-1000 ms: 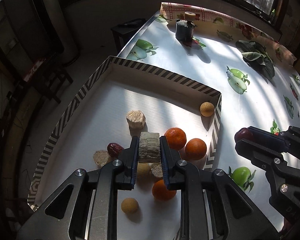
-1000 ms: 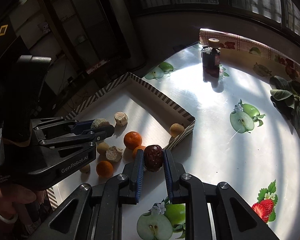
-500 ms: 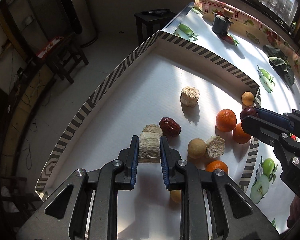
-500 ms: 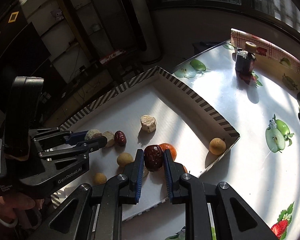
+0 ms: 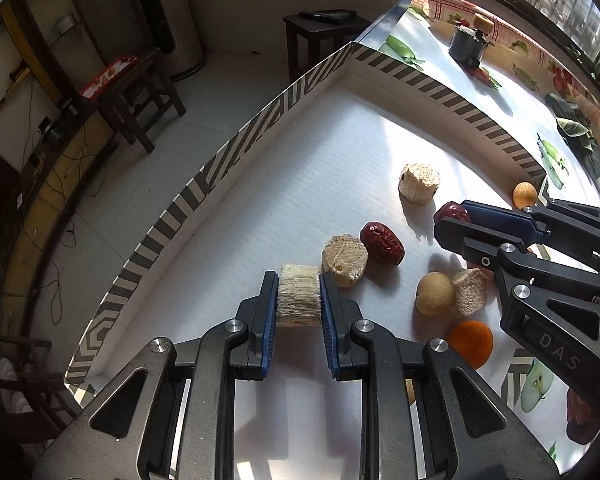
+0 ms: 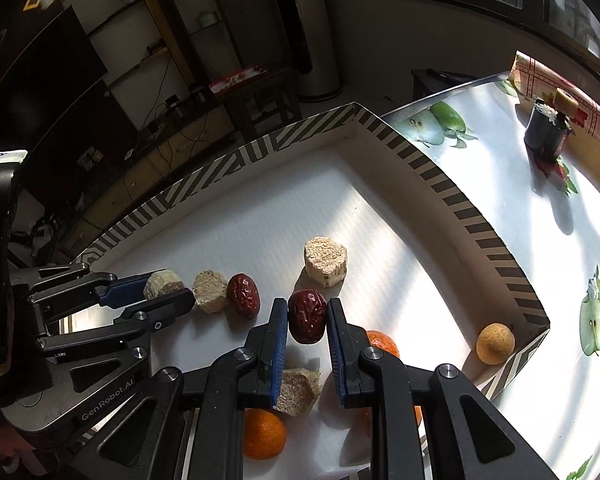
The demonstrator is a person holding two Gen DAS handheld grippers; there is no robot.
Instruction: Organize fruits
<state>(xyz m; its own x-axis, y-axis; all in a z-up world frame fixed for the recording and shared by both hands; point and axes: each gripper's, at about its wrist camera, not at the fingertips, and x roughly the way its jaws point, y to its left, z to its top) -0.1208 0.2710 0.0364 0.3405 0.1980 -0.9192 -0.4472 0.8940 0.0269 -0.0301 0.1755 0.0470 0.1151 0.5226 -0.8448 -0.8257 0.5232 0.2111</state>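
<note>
- Fruit-print tablecloth [image 6: 540,240] covers table, right.
- Dark cylindrical container [image 6: 546,132], far right, upright on cloth.
- Dark stool [image 5: 320,36], far, on floor.
- Red tray [image 5: 108,74], far left, on wooden chair.

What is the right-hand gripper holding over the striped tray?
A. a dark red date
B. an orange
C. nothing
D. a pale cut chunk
A: the right gripper is shut on a wrinkled dark red date, above the tray; the pale chunk sits in the left gripper.

Black-and-white striped tray rim [image 5: 236,148], dark red date [image 6: 307,316], orange tangerine [image 5: 471,343]
</note>
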